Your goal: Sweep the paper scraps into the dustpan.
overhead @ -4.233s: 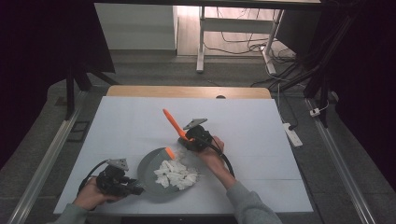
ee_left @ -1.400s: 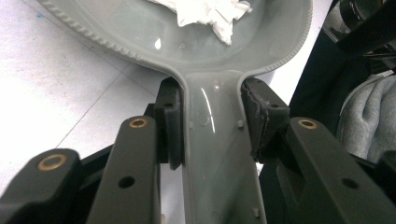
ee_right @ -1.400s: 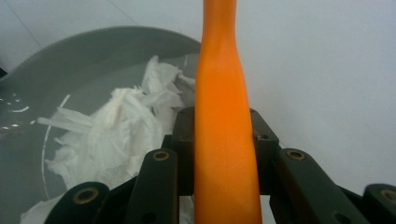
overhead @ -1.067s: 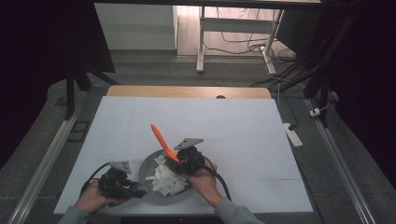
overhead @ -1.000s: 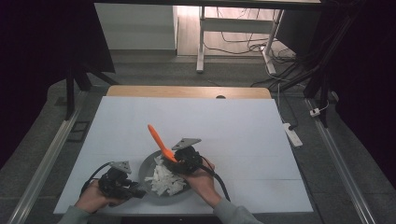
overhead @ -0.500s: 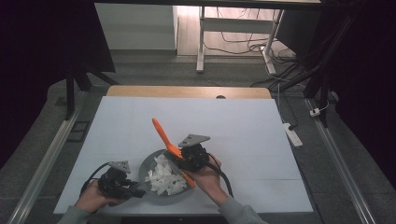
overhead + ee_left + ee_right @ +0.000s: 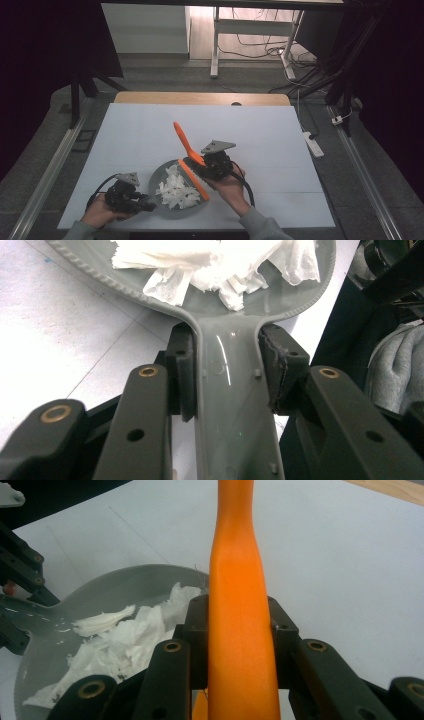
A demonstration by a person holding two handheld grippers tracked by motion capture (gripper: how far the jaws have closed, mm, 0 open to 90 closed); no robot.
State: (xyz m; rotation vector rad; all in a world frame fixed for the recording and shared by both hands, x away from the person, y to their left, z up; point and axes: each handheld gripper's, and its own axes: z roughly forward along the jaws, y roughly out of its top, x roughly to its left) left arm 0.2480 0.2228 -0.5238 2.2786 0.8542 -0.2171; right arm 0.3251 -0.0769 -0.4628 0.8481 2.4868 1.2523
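Left tongs (image 7: 227, 390) are clamping the grey pan (image 7: 162, 175) by its handle; right tongs (image 7: 240, 630) are clamping the orange scraper (image 7: 187, 150) over the paper scraps (image 7: 175, 190).

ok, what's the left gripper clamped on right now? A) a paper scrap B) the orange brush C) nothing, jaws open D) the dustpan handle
D: in the left gripper view the left gripper has both pads pressed against the sides of the grey dustpan handle, with the paper scraps lying further out in the pan; the orange brush is in the right gripper.
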